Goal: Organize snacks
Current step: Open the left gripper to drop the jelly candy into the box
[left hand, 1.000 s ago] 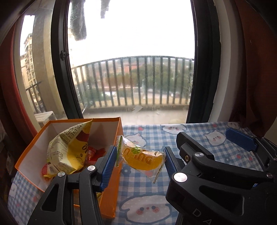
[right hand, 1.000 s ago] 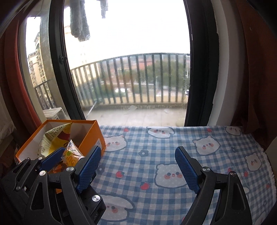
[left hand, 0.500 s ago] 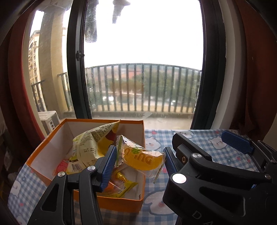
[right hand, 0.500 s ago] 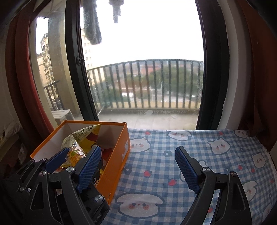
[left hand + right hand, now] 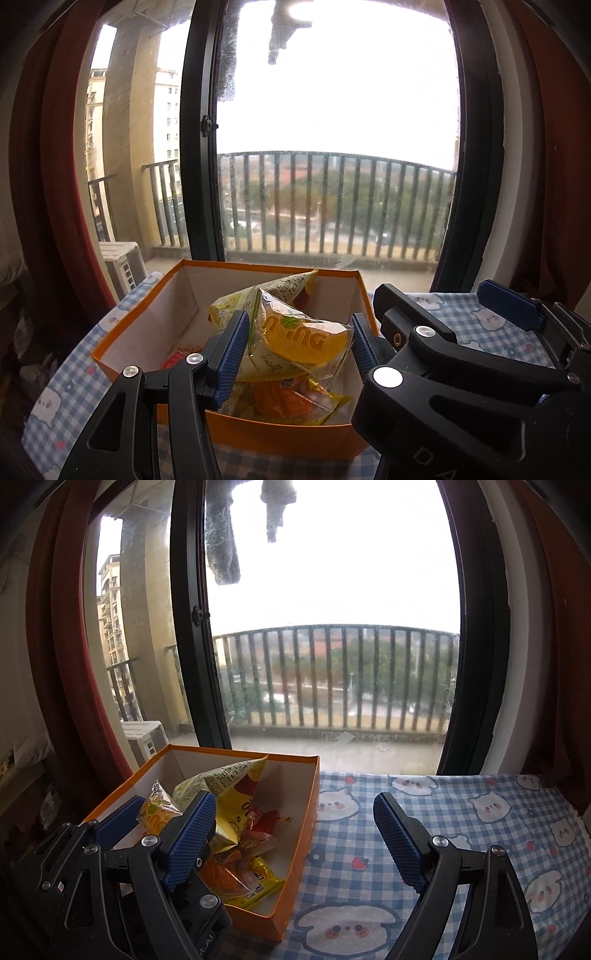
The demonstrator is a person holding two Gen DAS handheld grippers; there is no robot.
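One snack packet gripped, wording left-view only

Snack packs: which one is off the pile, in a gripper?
The clear-wrapped yellow lemon-slice pack, clamped between the left gripper fingers above the orange box. The other packs lie loose inside the box; the right gripper is open and empty.

Orange box, white inside — lower left of the right wrist view. Tablecloth: blue-and-white check with white animal faces and red dots. Held snack packet — clear, yellow filling. Gripper pads blue.
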